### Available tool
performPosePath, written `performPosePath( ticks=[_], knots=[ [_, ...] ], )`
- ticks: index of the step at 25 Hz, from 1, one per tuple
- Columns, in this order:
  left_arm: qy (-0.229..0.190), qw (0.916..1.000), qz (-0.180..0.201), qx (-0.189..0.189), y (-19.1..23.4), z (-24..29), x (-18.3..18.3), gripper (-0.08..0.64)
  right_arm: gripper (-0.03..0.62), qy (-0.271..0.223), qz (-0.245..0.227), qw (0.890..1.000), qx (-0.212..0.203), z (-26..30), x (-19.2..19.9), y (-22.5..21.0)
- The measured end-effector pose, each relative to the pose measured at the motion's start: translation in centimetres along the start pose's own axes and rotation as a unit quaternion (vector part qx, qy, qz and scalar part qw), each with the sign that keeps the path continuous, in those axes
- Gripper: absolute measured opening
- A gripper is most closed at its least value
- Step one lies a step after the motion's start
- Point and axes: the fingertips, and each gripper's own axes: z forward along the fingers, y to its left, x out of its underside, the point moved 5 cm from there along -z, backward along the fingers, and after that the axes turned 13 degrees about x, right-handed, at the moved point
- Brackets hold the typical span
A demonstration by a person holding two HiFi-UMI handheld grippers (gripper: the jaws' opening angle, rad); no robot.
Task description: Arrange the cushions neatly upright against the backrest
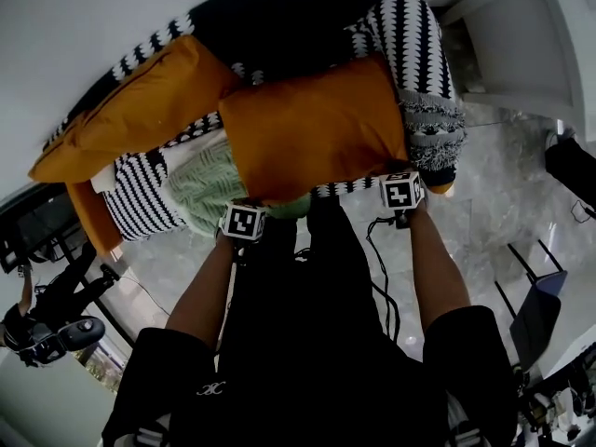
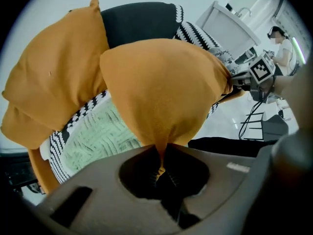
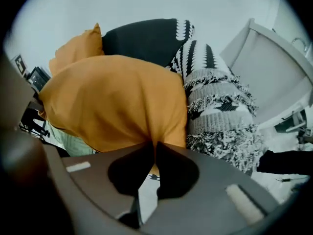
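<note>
Both grippers hold one orange cushion [image 1: 317, 128] over the sofa seat. My left gripper [image 1: 248, 209] is shut on its lower left corner, where the fabric is pinched between the jaws [image 2: 160, 155]. My right gripper [image 1: 402, 182] is shut on the lower right corner [image 3: 153, 151]. This cushion [image 2: 161, 87] [image 3: 117, 102] covers much of the seat. A second orange cushion [image 1: 140, 101] leans at the left against the black backrest [image 1: 279, 17]. Under the held cushion lie a pale green cushion [image 1: 200, 184] and a black-and-white zigzag one [image 1: 140, 198].
A black-and-white patterned cushion with fringes [image 1: 419, 54] fills the sofa's right end. White furniture [image 1: 521, 45] stands to its right on the marble floor [image 1: 503, 212]. Cables trail by my legs. Another person [image 1: 37, 315] crouches at the lower left.
</note>
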Motion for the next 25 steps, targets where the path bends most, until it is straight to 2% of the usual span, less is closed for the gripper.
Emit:
performPosePath(
  ticks=[7, 11, 17, 22, 25],
  knots=[
    [-0.041, 0.9986, 0.007, 0.032, -0.1, -6.6, -1.2, 0.015, 0.017, -0.036, 0.052, 0.998, 0.003, -8.4, -2.6, -1.1],
    [-0.045, 0.9970, 0.024, 0.058, -0.3, -10.2, -2.3, 0.015, 0.015, -0.047, 0.082, 0.995, 0.006, -12.5, -5.0, -1.9],
    [-0.025, 0.9924, 0.055, 0.107, -0.9, -13.2, -4.4, 0.016, 0.015, -0.041, 0.104, 0.994, 0.006, -15.7, -9.3, -3.5],
    [-0.049, 0.9865, 0.054, 0.147, 1.1, -15.6, -7.2, 0.017, 0.014, -0.034, 0.156, 0.987, 0.001, -17.5, -12.7, -4.1],
    [-0.064, 0.9837, 0.059, 0.157, 3.2, -16.8, -10.3, 0.017, 0.014, -0.054, 0.165, 0.985, 0.011, -17.3, -16.4, -4.0]
  ],
)
